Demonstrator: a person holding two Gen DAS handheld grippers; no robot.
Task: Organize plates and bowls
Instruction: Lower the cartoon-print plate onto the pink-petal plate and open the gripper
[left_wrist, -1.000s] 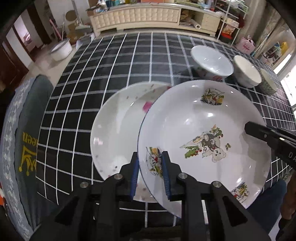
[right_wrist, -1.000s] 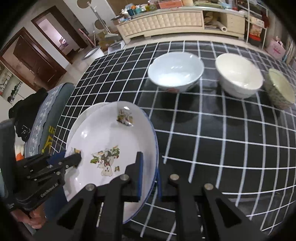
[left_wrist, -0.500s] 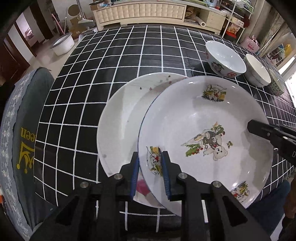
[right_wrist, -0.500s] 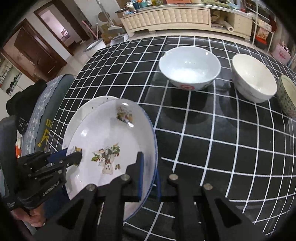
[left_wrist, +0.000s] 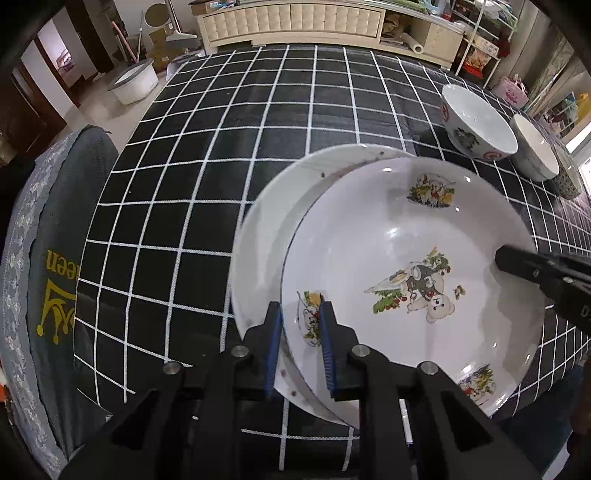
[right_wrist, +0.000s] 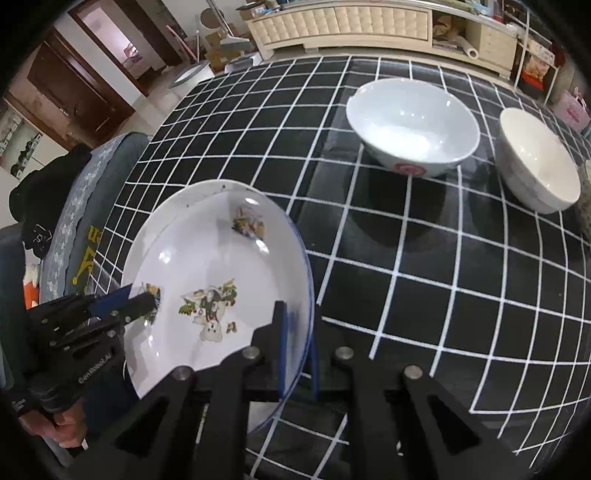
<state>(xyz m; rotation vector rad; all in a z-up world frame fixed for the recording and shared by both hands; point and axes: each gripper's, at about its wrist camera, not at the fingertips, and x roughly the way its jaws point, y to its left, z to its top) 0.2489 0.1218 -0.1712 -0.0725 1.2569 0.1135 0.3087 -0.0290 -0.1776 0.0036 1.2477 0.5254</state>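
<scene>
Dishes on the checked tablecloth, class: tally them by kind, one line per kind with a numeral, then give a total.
Plates: 2 (cartoon-print plate, plain white plate under it)
Bowls: 3 (red-emblem bowl, plain white bowl, patterned bowl at the frame edge)
Total: 5

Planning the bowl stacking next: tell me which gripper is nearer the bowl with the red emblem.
Right. The right gripper grips the cartoon plate on the side facing the bowl; the left gripper grips the far rim.

Glossy glazed ceramic plate (left_wrist: 388, 236) with printed cartoon decals; smooth white bowls (right_wrist: 412, 125) gleam likewise; the desk (left_wrist: 221, 155) wears a black checked cloth; matt black plastic fingers (left_wrist: 327, 343) carry ribbed blue pads
</scene>
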